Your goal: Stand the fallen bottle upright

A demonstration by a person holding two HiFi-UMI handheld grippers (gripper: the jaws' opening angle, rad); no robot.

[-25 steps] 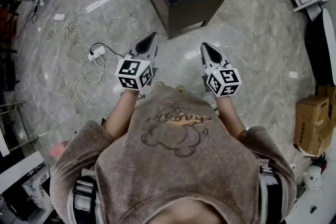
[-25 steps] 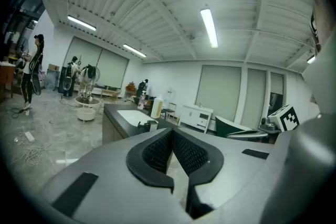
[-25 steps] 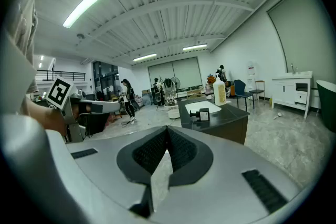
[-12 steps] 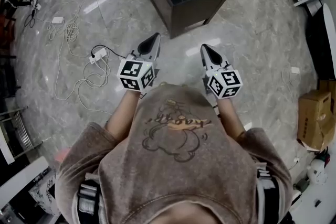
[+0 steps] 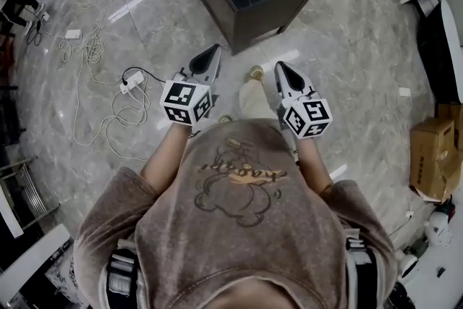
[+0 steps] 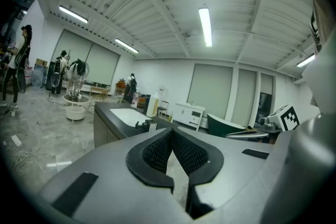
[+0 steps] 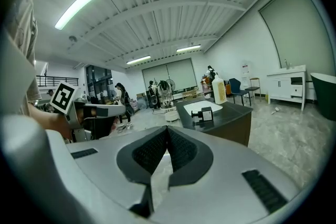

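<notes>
With left gripper [image 5: 212, 51] and right gripper [image 5: 281, 66] both clenched empty and the dark cabinet [image 5: 255, 17] well ahead, we see no fallen bottle, so seemingly nothing is done.

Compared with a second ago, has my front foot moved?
Yes. The shoe has stepped forward, closer to the near corner of the dark table.
</notes>
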